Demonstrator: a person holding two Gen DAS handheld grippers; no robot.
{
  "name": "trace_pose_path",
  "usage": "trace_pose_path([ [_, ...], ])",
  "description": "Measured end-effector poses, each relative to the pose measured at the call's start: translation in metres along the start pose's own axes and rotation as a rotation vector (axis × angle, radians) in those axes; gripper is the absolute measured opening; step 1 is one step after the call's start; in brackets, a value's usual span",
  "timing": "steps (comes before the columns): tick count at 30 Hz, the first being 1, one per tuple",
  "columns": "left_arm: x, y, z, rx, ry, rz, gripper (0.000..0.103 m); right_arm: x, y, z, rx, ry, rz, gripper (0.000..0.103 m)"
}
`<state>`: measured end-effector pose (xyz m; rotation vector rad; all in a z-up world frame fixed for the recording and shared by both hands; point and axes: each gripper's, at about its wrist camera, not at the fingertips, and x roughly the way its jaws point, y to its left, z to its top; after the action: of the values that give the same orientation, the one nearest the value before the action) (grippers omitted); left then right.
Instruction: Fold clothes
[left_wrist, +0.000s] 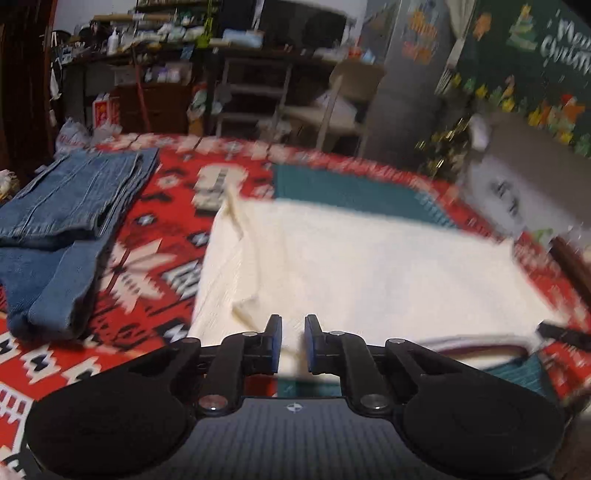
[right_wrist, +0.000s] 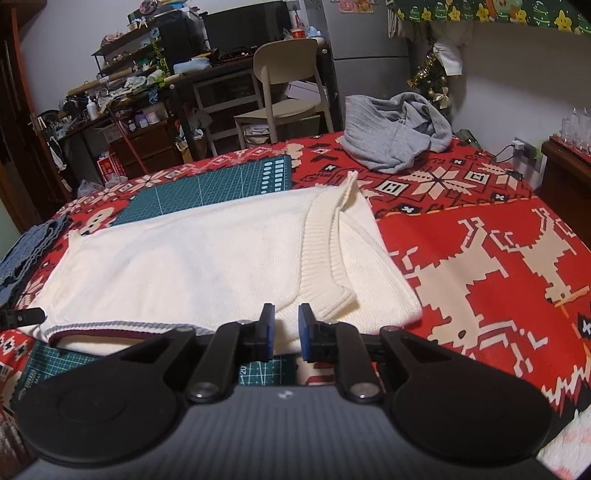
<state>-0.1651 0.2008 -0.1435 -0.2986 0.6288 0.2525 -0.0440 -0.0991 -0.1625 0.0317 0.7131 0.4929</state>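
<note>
While both the left gripper (left_wrist: 293, 341) and right gripper (right_wrist: 285, 332) were held slightly apart, empty, at the near edge of the cream sweater (right_wrist: 192, 266) laid on the patterned cloth (right_wrist: 480, 258), its loose turned-in sleeve (right_wrist: 325, 266) was judged liable to slip if lifted unevenly.

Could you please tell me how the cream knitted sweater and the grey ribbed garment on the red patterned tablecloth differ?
The cream knitted sweater lies spread flat, one ribbed-cuff sleeve folded across its body, while the grey ribbed garment sits in a crumpled heap. The cream sweater is at the near edge, partly over the green cutting mat; the grey garment is at the far side, off the mat. Both are knitwear resting on the red patterned tablecloth, and neither is held.
</note>
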Motion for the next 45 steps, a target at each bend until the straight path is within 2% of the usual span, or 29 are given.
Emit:
trace_pose_path([
  [2,-0.002,-0.003,0.007,0.007,-0.036,-0.042,0.013,0.0,0.0,0.0,0.002,-0.002,0.002,0.016],
  [6,0.022,-0.01,0.024,0.01,-0.018,-0.072,0.013,-0.001,-0.001,-0.001,0.006,-0.007,0.007,0.016],
  [9,0.043,-0.002,0.031,-0.061,0.021,-0.143,0.013,-0.002,-0.001,-0.002,0.009,-0.011,0.011,0.016],
  [11,0.049,0.003,0.028,-0.105,0.046,-0.162,0.013,-0.002,-0.001,-0.002,0.012,-0.013,0.014,0.016],
  [16,0.038,0.004,0.013,-0.046,0.061,-0.122,0.007,0.0,0.001,0.002,0.007,-0.026,0.014,0.014],
  [21,0.025,0.002,0.003,0.005,0.048,-0.089,0.007,0.008,0.005,0.012,-0.007,-0.044,0.01,0.014],
  [28,0.023,-0.002,0.0,0.032,0.041,-0.07,0.007,0.022,0.006,0.011,-0.037,-0.006,-0.028,0.014],
  [31,0.024,0.0,-0.001,0.025,0.039,-0.074,0.007,0.015,-0.009,0.006,0.018,-0.018,-0.048,0.01],
  [32,0.024,0.0,-0.001,0.025,0.038,-0.076,0.007,0.013,-0.014,0.005,0.036,-0.019,-0.068,0.005],
  [41,0.023,0.001,-0.001,0.024,0.038,-0.082,0.007,0.006,-0.042,0.001,0.172,-0.022,-0.109,0.005],
  [45,0.023,-0.001,-0.001,0.031,0.037,-0.076,0.007,0.005,-0.044,-0.002,0.182,-0.028,-0.115,0.005],
])
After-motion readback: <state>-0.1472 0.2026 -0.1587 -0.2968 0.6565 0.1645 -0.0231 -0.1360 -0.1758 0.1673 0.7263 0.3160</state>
